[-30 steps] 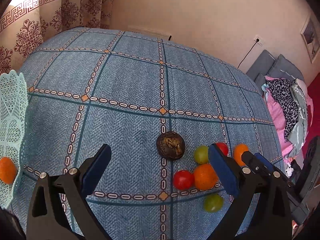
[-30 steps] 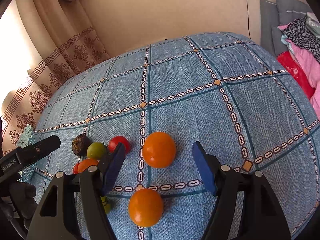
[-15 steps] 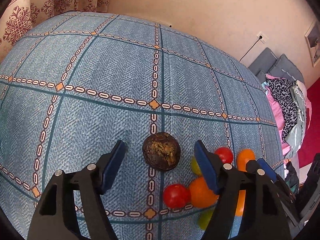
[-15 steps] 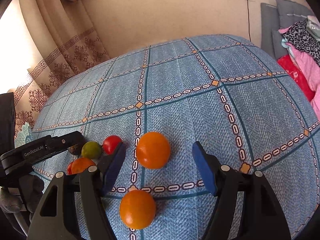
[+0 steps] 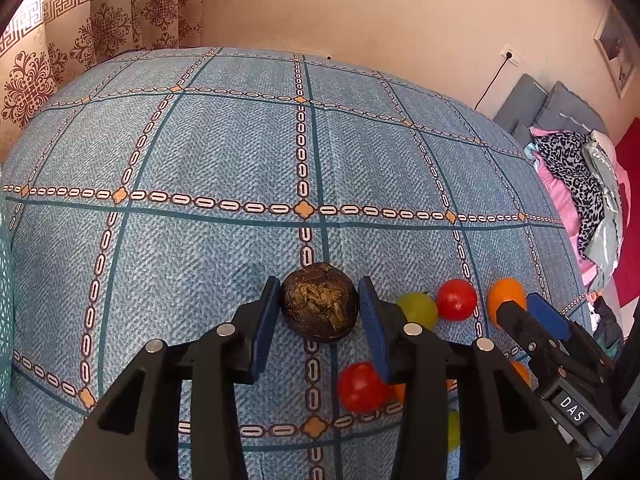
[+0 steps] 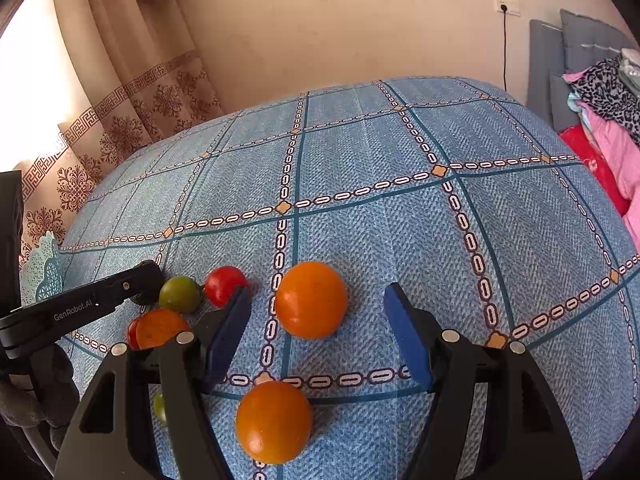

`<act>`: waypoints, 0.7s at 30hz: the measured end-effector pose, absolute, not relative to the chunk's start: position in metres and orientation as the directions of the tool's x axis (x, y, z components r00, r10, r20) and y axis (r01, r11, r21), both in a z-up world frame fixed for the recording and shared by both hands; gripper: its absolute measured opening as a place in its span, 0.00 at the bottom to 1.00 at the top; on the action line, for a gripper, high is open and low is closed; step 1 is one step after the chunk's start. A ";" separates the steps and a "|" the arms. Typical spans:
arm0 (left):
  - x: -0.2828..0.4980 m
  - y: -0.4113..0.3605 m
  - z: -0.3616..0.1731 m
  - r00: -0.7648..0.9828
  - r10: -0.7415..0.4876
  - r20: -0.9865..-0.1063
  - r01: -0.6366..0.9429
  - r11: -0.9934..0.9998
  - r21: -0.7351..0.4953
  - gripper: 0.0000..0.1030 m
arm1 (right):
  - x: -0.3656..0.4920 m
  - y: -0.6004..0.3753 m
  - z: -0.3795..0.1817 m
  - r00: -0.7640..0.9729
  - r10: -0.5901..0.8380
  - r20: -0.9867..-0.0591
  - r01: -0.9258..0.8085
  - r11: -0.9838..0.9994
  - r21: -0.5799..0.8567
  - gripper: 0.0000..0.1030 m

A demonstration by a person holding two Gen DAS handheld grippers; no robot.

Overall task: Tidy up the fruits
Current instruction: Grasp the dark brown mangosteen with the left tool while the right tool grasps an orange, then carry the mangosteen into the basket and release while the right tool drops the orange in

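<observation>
The left gripper (image 5: 318, 308) has its jaws drawn in close on either side of the dark wrinkled fruit (image 5: 319, 306), which sits on the blue patterned cloth (image 5: 224, 152). The pads look to be at its sides or just shy of them; whether they press yet cannot be told, and the fruit is not lifted. The right gripper (image 6: 316, 332) stands wide open around the upper orange (image 6: 311, 299), touching neither side.

Risks, as I judge them: the dark fruit is round and rough-skinned, and the pads sit about level with its middle — a squeeze off centre could squirt it forward along the cloth. The left gripper's right finger (image 5: 374, 330) is close to the green tomato (image 5: 417, 310) and red tomato (image 5: 362, 387); any sideways drift may knock them rolling. The cloth may give underfoot, so fruit could wander once nudged. The two grippers also work near each other and might collide.

The right wrist view alone shows both oranges, the nearer one (image 6: 274, 422) lying under the gripper, and a slice of the pale green basket (image 6: 42, 266) at far left — likely the destination. The left view alone shows the dark fruit clearly; from the right it is almost hidden behind the left gripper's body.
</observation>
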State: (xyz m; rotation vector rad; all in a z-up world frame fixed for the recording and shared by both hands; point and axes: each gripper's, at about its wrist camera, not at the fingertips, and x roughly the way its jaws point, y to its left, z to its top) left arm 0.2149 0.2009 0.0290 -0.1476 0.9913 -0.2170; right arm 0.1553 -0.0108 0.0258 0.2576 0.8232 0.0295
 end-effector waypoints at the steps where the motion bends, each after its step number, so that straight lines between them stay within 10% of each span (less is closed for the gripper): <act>1: 0.215 0.203 0.031 0.534 -0.244 -0.810 0.110 0.969 -0.220 0.40 | 0.156 -0.012 0.026 0.682 0.127 -0.720 0.072 0.968 0.239 0.67; 21: 0.201 0.221 0.072 0.643 -0.183 -0.743 0.063 0.980 -0.187 0.40 | 0.170 0.001 0.017 0.663 0.131 -0.737 0.033 0.979 0.203 0.36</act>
